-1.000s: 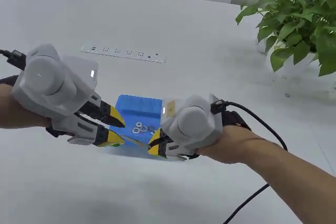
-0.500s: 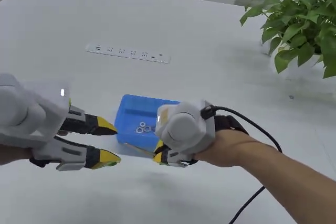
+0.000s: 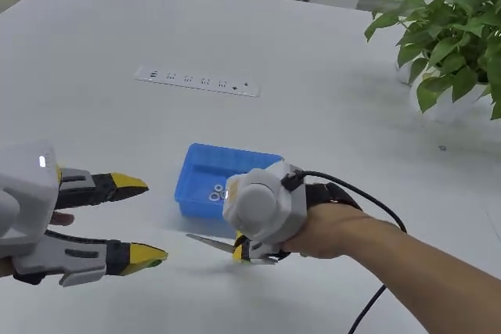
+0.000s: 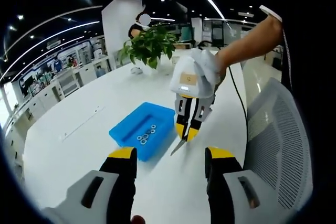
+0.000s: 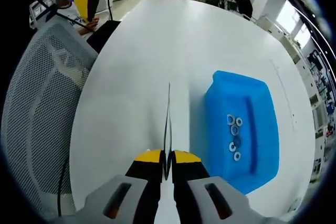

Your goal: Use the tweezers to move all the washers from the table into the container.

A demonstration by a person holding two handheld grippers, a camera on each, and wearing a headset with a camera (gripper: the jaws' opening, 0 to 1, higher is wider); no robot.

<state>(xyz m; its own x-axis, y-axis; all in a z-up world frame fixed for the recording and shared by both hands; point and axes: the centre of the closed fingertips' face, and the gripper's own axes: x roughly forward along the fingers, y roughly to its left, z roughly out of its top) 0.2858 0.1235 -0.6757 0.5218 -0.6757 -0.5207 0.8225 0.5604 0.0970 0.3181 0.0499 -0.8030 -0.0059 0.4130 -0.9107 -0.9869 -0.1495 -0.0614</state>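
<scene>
The tweezers (image 5: 168, 124) are seen as a thin, silvery pair of blades, drawn together to a single fine point. One pair is counted. They are clamped at their thick end between the yellow-tipped jaws of the right gripper (image 5: 167, 156), which are pressed fully together on them. In the head view the tweezers (image 3: 210, 243) are held low over the white table (image 3: 313, 76), just near of the container (image 3: 235, 156), with the point directed to the left.

The washers (image 5: 235, 129) are small, flat, silvery rings with dark centres. At least five are counted, clustered in a short row on the floor of the container (image 5: 257, 129); whether a sixth, darker ring lies among them cannot be told. The container is a single shallow blue rectangular tray, placed in the near middle of the table.

The left gripper (image 3: 153, 220) is held at the near left, well apart from the container, with its two jaws spread wide and nothing between them. In the left gripper view the right gripper (image 4: 187, 129) and the tweezers (image 4: 178, 145) are seen just beside the container (image 4: 126, 129), with the washers (image 4: 147, 134) inside it.

One white power strip (image 3: 197, 81) is laid farther back on the table, and one green plant (image 3: 446, 37) is placed at the far right. A black cable (image 3: 368, 193) is trailed from the right gripper (image 3: 243, 249).
</scene>
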